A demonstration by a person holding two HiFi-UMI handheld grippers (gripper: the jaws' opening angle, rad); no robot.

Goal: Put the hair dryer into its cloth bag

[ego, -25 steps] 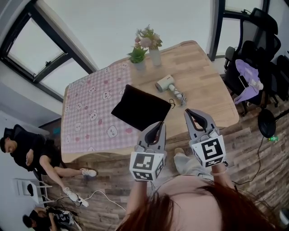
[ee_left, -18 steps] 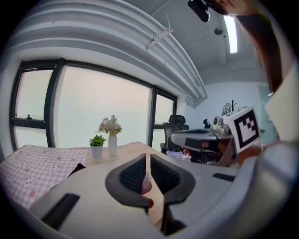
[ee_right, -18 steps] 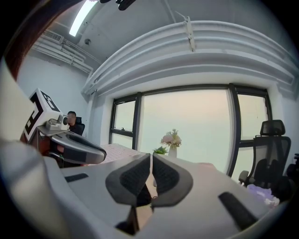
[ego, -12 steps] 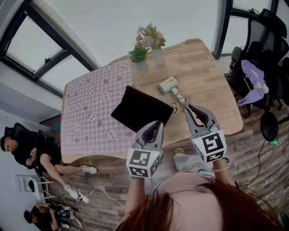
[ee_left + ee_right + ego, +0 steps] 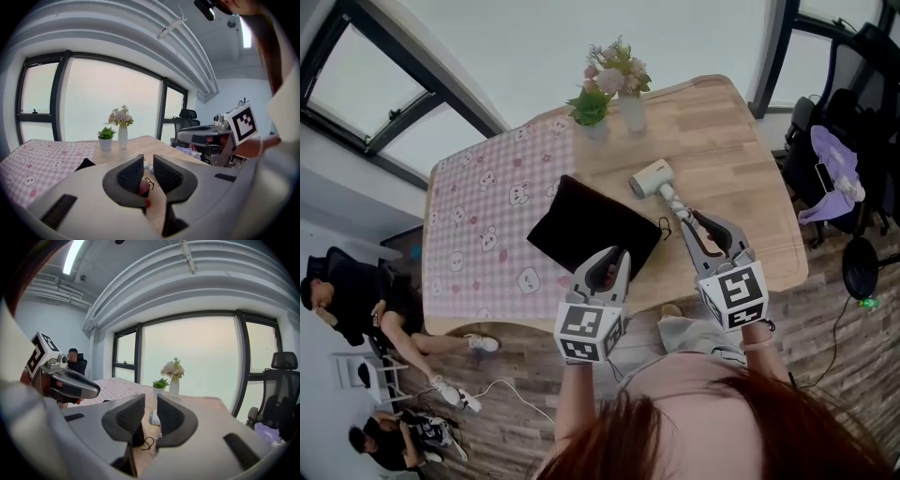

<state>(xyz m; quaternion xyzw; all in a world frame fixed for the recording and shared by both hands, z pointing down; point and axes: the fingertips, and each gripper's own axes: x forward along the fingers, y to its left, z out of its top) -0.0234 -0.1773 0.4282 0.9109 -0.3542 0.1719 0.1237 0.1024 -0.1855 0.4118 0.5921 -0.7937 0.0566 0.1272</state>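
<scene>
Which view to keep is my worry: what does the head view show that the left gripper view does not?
Head view only: the dryer in plain sight, and people seated on the floor. Left gripper view only: the ceiling, and the left claw head-on, jaws opening with nothing between them. Both: the vase, plant, pink cloth and a corner of the bag.
</scene>
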